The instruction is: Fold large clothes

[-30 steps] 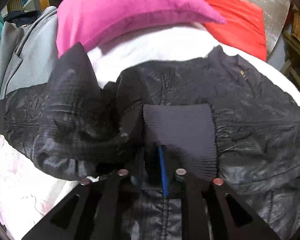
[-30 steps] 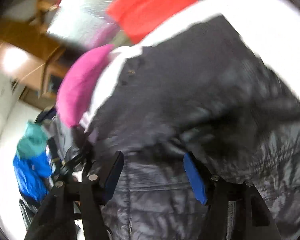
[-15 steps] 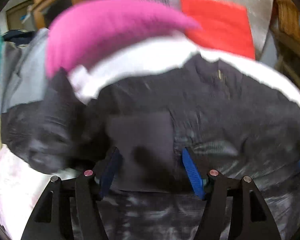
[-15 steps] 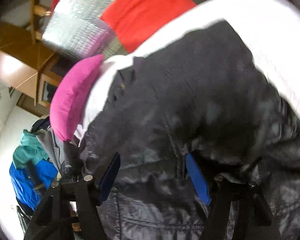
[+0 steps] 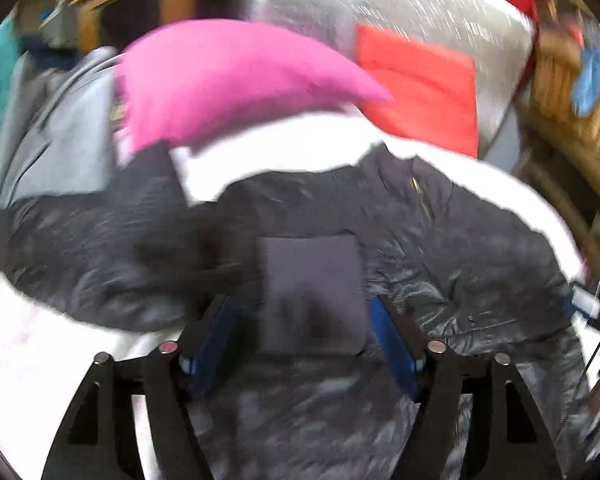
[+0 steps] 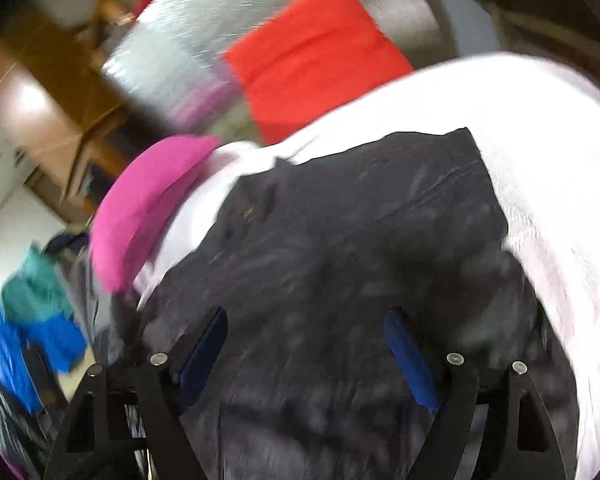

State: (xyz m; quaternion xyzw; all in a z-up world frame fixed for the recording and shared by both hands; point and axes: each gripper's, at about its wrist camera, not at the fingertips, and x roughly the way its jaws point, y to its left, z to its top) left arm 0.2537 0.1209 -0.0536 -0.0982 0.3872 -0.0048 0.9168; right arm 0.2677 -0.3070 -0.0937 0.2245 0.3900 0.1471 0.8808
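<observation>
A black shiny jacket (image 5: 440,248) lies spread on a white sheet (image 5: 284,152). Its dark ribbed cuff (image 5: 312,292) lies flat on the jacket body, between the tips of my left gripper (image 5: 304,332), which is open and holds nothing. The sleeve bunches to the left (image 5: 100,248). In the right wrist view the same jacket (image 6: 340,240) fills the middle, and my right gripper (image 6: 304,348) is open and empty just above it. Both views are blurred by motion.
A pink pillow (image 5: 228,80) and a red pillow (image 5: 420,88) lie at the far side against silver foil (image 5: 380,4). Grey clothing (image 5: 52,128) lies at the left. Blue and teal clothes (image 6: 32,320) pile at the left of the right wrist view. Wooden furniture (image 6: 40,92) stands behind.
My left gripper has opened and let go of the cuff, which now lies flat on the jacket, and has drawn back. The right gripper stayed open and pulled back and up over the jacket.
</observation>
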